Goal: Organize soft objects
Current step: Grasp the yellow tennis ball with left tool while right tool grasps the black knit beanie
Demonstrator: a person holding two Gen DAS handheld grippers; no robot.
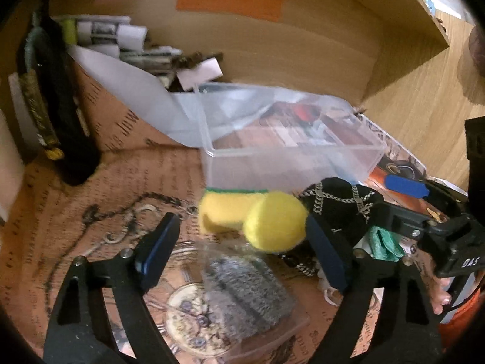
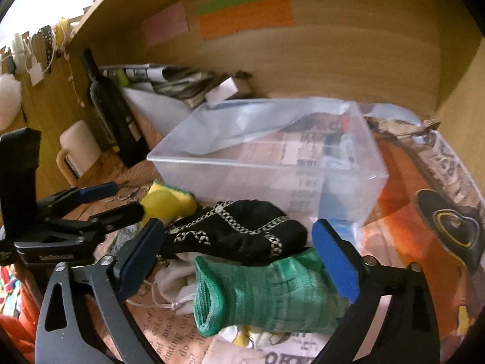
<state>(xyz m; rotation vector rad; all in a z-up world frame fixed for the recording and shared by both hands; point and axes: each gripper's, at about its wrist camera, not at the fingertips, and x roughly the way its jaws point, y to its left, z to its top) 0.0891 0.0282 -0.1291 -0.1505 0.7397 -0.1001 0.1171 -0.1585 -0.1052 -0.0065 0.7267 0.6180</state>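
A clear plastic box (image 1: 291, 151) stands open on the printed paper; it also shows in the right wrist view (image 2: 272, 163). A yellow ball (image 1: 274, 223) lies in front of a yellow sponge with a green edge (image 1: 227, 209), just ahead of my open left gripper (image 1: 242, 248). The sponge also shows in the right wrist view (image 2: 166, 201). A black patterned sock (image 2: 236, 233) lies over a green knit glove (image 2: 266, 294), both between the fingers of my open right gripper (image 2: 239, 257). The right gripper appears in the left wrist view (image 1: 424, 209).
A dark bottle (image 2: 112, 112) and a white mug (image 2: 77, 151) stand at the left. Folded papers (image 1: 121, 42) lie at the back wall. A clear bag with a grey pad (image 1: 248, 291) lies under my left gripper. A thin chain (image 1: 100, 224) lies at the left.
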